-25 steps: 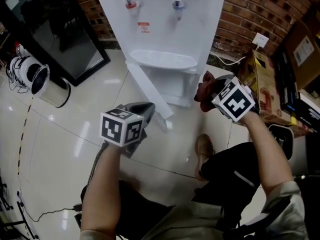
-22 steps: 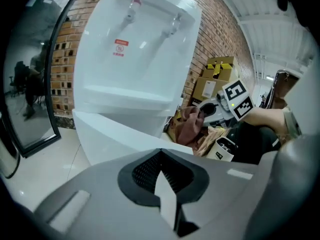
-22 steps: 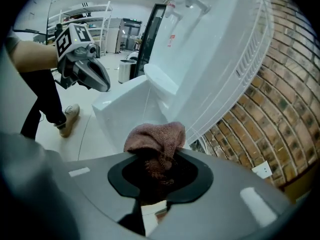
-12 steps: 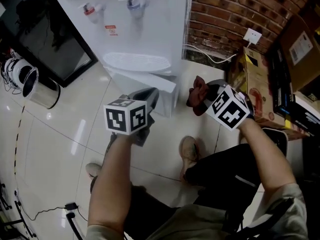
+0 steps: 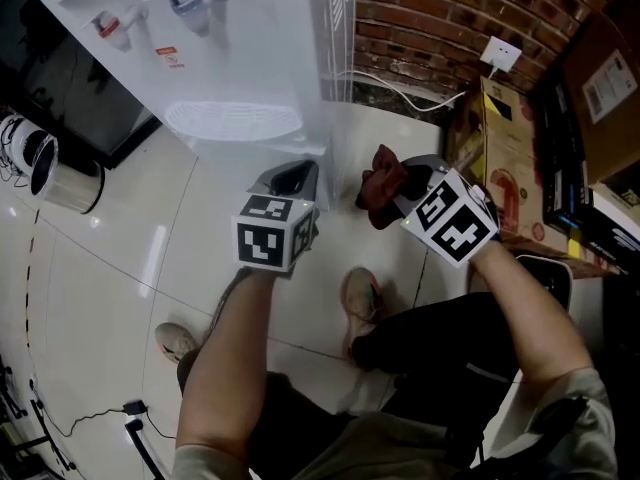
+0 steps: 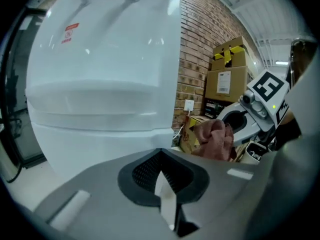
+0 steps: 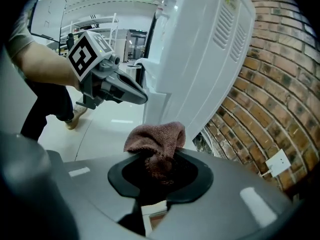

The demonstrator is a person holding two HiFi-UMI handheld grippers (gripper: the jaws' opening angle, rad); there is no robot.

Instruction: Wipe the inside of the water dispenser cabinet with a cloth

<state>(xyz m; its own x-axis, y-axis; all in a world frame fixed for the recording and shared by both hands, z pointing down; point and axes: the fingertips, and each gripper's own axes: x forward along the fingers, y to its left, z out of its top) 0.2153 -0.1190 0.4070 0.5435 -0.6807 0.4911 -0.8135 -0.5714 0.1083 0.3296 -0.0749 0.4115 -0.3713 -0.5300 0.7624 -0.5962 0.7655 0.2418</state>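
Two grippers logged. At left we see the smooth white plastic water dispenser (image 5: pixel 240 48). Our grey, wedge-shaped left gripper (image 5: pixel 292 178) is clenched on nothing near its lower corner. Our right gripper (image 5: pixel 400 190) pinches the crumpled, nubby reddish-brown cloth (image 5: pixel 378 183), beside the dispenser's ribbed flank, before a rough brick wall (image 5: pixel 450 18).

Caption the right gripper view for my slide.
Right gripper clamps a reddish-brown cloth beside the white water dispenser.

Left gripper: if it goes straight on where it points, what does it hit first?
Probably the water dispenser: the left gripper, jaws shut, aims at its white lower front near the right corner. Depth is unclear.
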